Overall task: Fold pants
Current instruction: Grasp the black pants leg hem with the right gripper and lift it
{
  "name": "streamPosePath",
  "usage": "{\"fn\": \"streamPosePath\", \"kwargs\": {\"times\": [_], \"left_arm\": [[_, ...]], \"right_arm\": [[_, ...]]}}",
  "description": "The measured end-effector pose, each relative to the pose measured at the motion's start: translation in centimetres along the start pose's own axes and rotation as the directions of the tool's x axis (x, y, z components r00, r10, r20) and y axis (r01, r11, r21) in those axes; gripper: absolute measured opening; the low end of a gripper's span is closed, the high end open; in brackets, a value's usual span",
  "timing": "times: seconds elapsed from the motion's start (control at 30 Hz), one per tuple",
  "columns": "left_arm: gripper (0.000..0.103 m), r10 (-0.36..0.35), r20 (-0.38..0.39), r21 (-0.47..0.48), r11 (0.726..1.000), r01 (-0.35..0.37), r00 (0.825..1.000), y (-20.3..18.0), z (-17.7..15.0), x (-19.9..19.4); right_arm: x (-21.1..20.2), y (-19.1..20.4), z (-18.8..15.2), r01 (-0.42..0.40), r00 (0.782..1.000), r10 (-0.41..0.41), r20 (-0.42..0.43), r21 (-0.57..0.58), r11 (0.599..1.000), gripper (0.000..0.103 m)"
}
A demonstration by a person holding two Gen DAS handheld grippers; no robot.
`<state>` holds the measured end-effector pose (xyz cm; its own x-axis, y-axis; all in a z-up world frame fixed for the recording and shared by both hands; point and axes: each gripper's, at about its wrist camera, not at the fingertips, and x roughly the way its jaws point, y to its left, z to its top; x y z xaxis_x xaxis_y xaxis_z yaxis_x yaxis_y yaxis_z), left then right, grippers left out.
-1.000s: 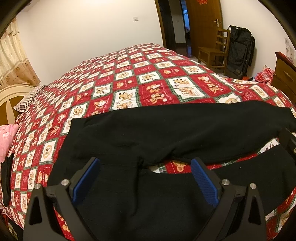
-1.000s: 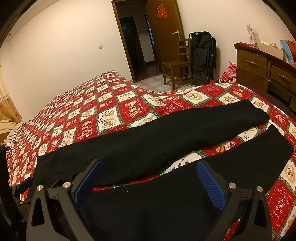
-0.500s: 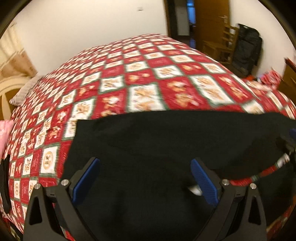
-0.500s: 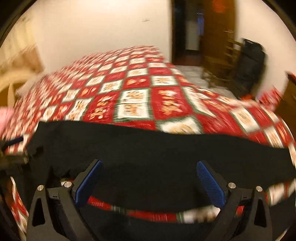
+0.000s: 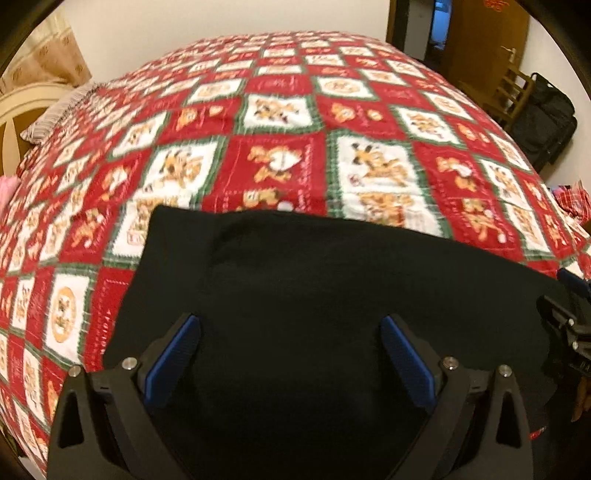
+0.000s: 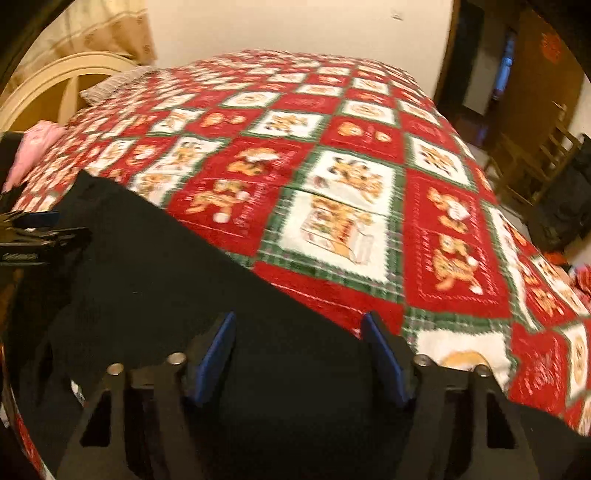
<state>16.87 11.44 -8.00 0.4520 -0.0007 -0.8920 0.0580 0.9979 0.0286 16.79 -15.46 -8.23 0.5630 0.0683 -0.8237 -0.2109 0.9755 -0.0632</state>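
Black pants lie spread on a red patchwork bedspread. My left gripper is open, low over the waist end of the pants, with its blue pads on either side of black cloth. The right gripper shows at the right edge of this view. In the right wrist view the pants run from the left down under my right gripper, which is partly open with black cloth between its blue pads. The left gripper shows at the left edge there.
A cream headboard, a striped pillow and pink cloth are at the left. A wooden chair, a black bag and a doorway are beyond the bed at the right.
Both grippers have moved forward and down onto the pants. The right gripper has swung left and narrowed its opening. The gap between the two legs no longer shows.
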Motion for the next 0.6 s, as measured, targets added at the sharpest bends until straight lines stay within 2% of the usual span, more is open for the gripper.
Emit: {"fn": "streamPosePath", "kwargs": {"times": [0.1,0.17,0.23,0.4,0.47,0.6], "left_arm": [[0.101,-0.017,-0.004,-0.009,1.000,0.017,1.000,0.3,-0.2,0.5],[0.101,-0.040,0.002,-0.026,0.999,0.041,0.999,0.7,-0.1,0.3],[0.101,-0.076,0.005,-0.056,0.996,0.076,0.997,1.3,0.0,-0.2],[0.101,-0.123,0.002,-0.133,0.984,0.122,0.992,3.5,0.3,-1.8],[0.101,-0.133,0.005,-0.164,0.978,0.132,0.991,4.2,0.5,-2.4],[0.101,-0.183,0.023,-0.210,0.960,0.183,0.983,4.7,1.2,-3.8]], "right_arm": [[-0.2,0.3,0.0,-0.037,0.999,0.037,-0.009,-0.026,0.999,0.041],[-0.5,0.6,0.0,-0.059,0.998,0.058,-0.021,-0.037,0.998,0.010],[-1.4,1.4,0.0,-0.030,0.999,0.029,-0.014,-0.067,0.997,0.006],[-5.6,5.0,-2.0,0.039,0.995,-0.021,0.095,-0.201,0.979,0.006],[-7.4,7.0,-3.8,0.091,0.987,-0.051,0.152,-0.268,0.959,0.006],[-9.0,10.1,-7.2,0.150,0.974,-0.075,0.213,-0.359,0.921,0.006]]}}
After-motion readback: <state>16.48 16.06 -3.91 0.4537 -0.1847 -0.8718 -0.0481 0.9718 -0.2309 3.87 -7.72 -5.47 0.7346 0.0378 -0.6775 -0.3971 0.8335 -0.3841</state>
